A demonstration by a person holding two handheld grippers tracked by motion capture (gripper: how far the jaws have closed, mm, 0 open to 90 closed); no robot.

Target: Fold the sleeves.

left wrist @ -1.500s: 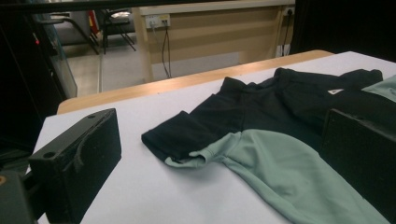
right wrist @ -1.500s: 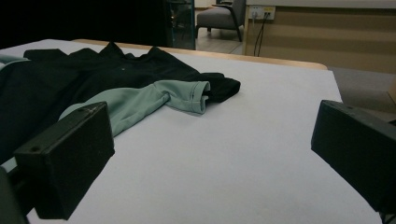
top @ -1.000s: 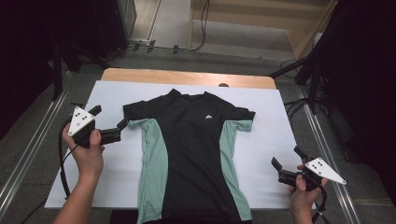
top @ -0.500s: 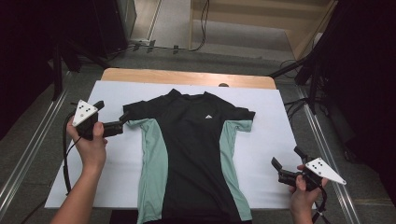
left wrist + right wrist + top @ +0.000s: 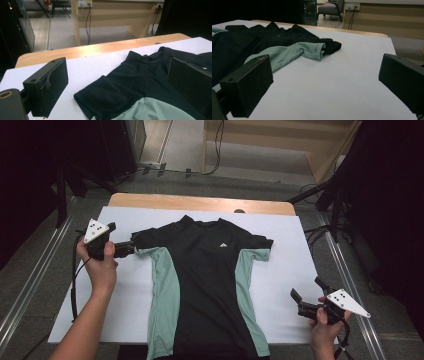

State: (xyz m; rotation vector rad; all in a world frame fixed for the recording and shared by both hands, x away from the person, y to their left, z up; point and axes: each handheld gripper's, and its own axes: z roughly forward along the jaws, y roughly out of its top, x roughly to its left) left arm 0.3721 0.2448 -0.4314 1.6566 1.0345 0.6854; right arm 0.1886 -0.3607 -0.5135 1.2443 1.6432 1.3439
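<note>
The left gripper [image 5: 131,247] is held level at the tabletop's [image 5: 125,295] left side, jaws apart and straddling the sleeve [image 5: 110,93] of the black and green shirt [image 5: 202,285], which is spread flat at mid-tabletop. The right gripper [image 5: 299,301] is held low near the right front edge, jaws apart over bare white surface, well apart from the shirt.
</note>
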